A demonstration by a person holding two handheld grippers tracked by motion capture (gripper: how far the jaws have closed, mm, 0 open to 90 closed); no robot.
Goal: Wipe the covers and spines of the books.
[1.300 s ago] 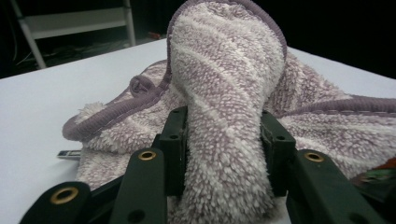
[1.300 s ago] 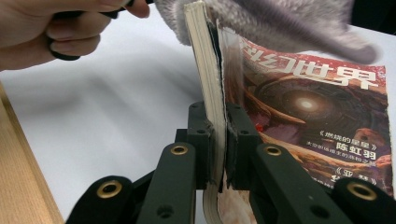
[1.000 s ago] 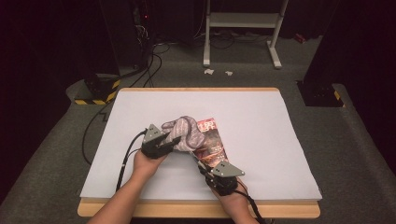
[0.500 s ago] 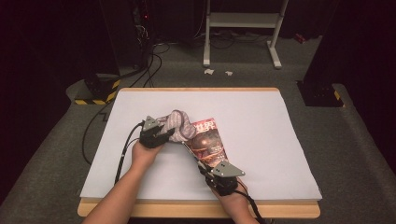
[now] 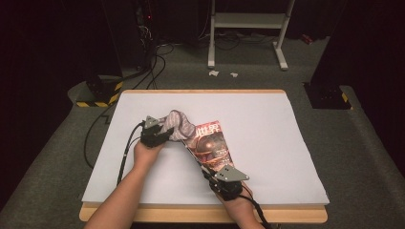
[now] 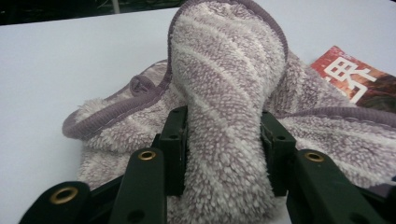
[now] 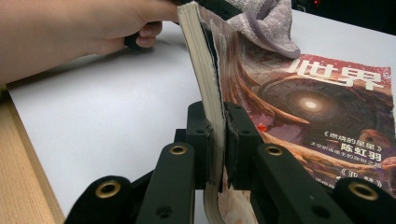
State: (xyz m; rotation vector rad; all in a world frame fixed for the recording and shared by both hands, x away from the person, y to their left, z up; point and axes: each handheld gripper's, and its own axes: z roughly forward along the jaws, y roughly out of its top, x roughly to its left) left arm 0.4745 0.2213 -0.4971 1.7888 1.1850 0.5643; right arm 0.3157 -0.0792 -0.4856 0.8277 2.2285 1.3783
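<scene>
A fluffy lilac striped towel (image 5: 177, 122) lies bunched at the far left corner of a red-covered magazine (image 5: 213, 145) on the white table top (image 5: 267, 138). My left gripper (image 5: 165, 133) is shut on a thick fold of the towel (image 6: 224, 116), pads pressing both sides. My right gripper (image 5: 203, 164) is shut on the magazine's near edge (image 7: 212, 140), lifting that side so the pages stand tilted. The magazine cover (image 7: 317, 107) shows a glowing round design with white characters.
The table's wooden front edge (image 5: 200, 213) runs under my forearms. Beyond the table stand a white metal stand (image 5: 246, 28), black equipment with cables (image 5: 143, 52) and a yellow-black striped block (image 5: 98, 95) on grey carpet.
My left gripper has pulled the towel leftward and slightly down, off the magazine's cover, exposing more of it. The right gripper stays put on the magazine's edge.
</scene>
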